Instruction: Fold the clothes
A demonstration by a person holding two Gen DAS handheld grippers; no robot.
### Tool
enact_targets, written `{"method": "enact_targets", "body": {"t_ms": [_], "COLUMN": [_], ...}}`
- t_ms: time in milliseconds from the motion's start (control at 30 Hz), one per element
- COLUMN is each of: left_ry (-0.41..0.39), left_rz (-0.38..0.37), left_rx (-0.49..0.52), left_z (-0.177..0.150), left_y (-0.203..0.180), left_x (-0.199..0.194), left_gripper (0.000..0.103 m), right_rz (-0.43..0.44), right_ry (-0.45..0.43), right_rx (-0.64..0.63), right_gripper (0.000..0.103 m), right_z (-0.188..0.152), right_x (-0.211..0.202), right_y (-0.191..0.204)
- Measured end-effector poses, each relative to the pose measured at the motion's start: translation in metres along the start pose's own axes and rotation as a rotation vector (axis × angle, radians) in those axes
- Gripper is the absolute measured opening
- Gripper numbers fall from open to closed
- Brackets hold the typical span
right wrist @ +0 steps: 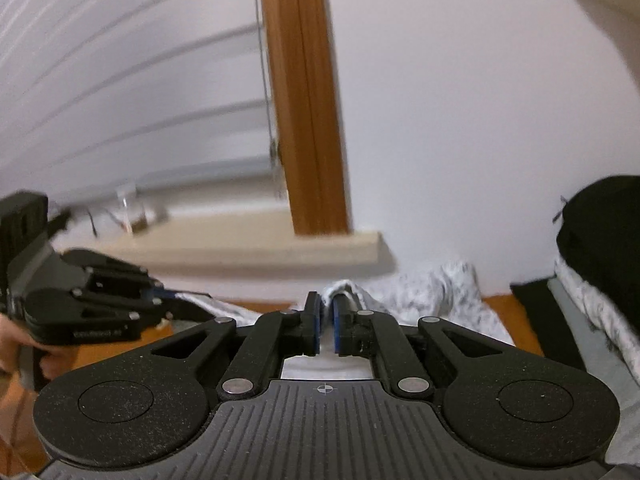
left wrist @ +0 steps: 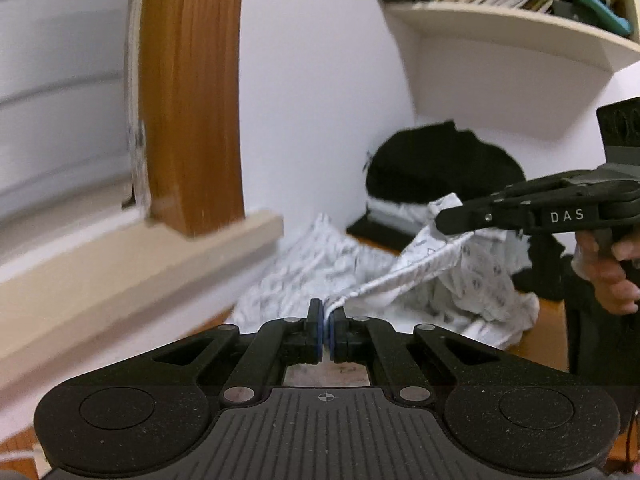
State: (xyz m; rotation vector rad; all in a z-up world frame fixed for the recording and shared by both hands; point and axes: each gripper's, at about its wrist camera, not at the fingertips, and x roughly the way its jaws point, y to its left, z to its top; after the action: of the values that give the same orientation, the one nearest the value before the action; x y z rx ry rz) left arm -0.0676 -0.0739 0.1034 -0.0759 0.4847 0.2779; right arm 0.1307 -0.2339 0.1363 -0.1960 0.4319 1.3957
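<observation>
Pinching a twisted edge of the white patterned garment [left wrist: 452, 276], the left gripper [left wrist: 328, 326] has its blue-padded fingers [left wrist: 319, 330] pressed together on the cloth, which runs from between them up and to the right as a taut rope-like band. At the far end of that band the right gripper [left wrist: 448, 222] comes in from the right, held by a hand [left wrist: 608, 272], its tips closed on a bunched corner of the same garment. The rest of the garment sags below the band in loose folds and lies on the wooden tabletop [left wrist: 540, 344], against the white wall [left wrist: 312, 100].

In the right wrist view, the right gripper [right wrist: 327, 320] has its fingers nearly together with a fold of the garment [right wrist: 432, 292] rising between them. The left gripper [right wrist: 160, 300] shows at the left of this view, with cloth trailing from its tips.

Behind the garment, a black garment [left wrist: 440, 164] sits heaped on other folded cloth beneath a wall shelf [left wrist: 512, 24] of books. Left of the garment, a beige window sill [left wrist: 160, 264] juts from the wall, with a wooden window frame [left wrist: 192, 92] standing on it.
</observation>
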Motion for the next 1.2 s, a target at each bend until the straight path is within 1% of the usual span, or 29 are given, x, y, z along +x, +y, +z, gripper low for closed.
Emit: {"method": "enact_targets", "body": {"t_ms": [100, 200, 267, 300, 400, 433, 500, 633, 700, 767, 867, 933, 967, 1033, 1067, 1100, 1133, 1167, 1200], "left_ry": [0.014, 0.004, -0.01, -0.019, -0.042, -0.048, -0.057, -0.057, -0.058, -0.061, -0.066, -0.069, -0.071, -0.074, -0.076, -0.075, -0.073, -0.073, -0.073], "left_rz": [-0.02, -0.052, -0.061, -0.058, -0.05, -0.048, -0.046, -0.038, -0.036, -0.035, -0.034, -0.033, -0.033, -0.032, -0.032, -0.029, -0.027, -0.024, -0.022], "left_rx": [-0.015, -0.049, -0.074, -0.083, -0.091, -0.096, -0.106, -0.113, -0.122, -0.126, -0.133, -0.137, -0.14, -0.144, -0.146, -0.144, -0.142, -0.14, -0.139], "left_z": [-0.005, -0.002, 0.006, 0.011, 0.027, 0.031, 0.039, 0.045, 0.046, 0.045, 0.044, 0.043, 0.042, 0.041, 0.041, 0.04, 0.039, 0.038, 0.037], "left_y": [0.003, 0.005, 0.005, 0.005, 0.005, 0.006, 0.009, 0.012, 0.013, 0.015, 0.018, 0.02, 0.021, 0.023, 0.024, 0.025, 0.026, 0.028, 0.03], "left_x": [0.007, 0.014, 0.019, 0.02, 0.024, 0.024, 0.025, 0.029, 0.03, 0.028, 0.026, 0.024, 0.023, 0.022, 0.021, 0.02, 0.019, 0.017, 0.015], "left_gripper": [0.003, 0.003, 0.003, 0.003, 0.003, 0.003, 0.003, 0.003, 0.003, 0.003, 0.003, 0.003, 0.003, 0.003, 0.003, 0.003, 0.003, 0.003, 0.003], "right_rz": [-0.014, -0.026, -0.022, -0.02, -0.048, -0.06, -0.085, -0.132, -0.125, -0.116, -0.101, -0.109, -0.114, -0.132, -0.16, -0.188, -0.205, -0.196, -0.184], "right_ry": [0.028, 0.029, 0.025, 0.023, 0.041, 0.049, 0.066, 0.1, 0.116, 0.102, 0.099, 0.109, 0.118, 0.137, 0.146, 0.156, 0.165, 0.172, 0.179], "right_rx": [0.003, 0.018, 0.025, 0.029, -0.007, -0.023, -0.056, -0.118, -0.13, -0.152, -0.183, -0.209, -0.223, -0.255, -0.282, -0.309, -0.319, -0.288, -0.25], "right_gripper": [0.008, 0.008, 0.014, 0.02, 0.025, 0.033, 0.044, 0.044, 0.044, 0.044, 0.044, 0.046, 0.046, 0.05, 0.05, 0.049, 0.042, 0.026, 0.004], "right_z": [-0.011, -0.019, -0.02, -0.02, -0.034, -0.039, -0.051, -0.074, -0.084, -0.09, -0.092, -0.092, -0.093, -0.095, -0.096, -0.097, -0.098, -0.095, -0.091], "right_x": [0.0, -0.004, -0.009, -0.011, -0.012, -0.011, -0.01, -0.007, 0.0, 0.003, 0.008, 0.014, 0.019, 0.028, 0.032, 0.036, 0.039, 0.037, 0.035], "right_y": [-0.007, -0.014, -0.018, -0.02, -0.021, -0.021, -0.021, -0.021, -0.019, -0.014, -0.006, -0.002, -0.001, 0.001, 0.001, 0.001, -0.001, -0.008, -0.017]}}
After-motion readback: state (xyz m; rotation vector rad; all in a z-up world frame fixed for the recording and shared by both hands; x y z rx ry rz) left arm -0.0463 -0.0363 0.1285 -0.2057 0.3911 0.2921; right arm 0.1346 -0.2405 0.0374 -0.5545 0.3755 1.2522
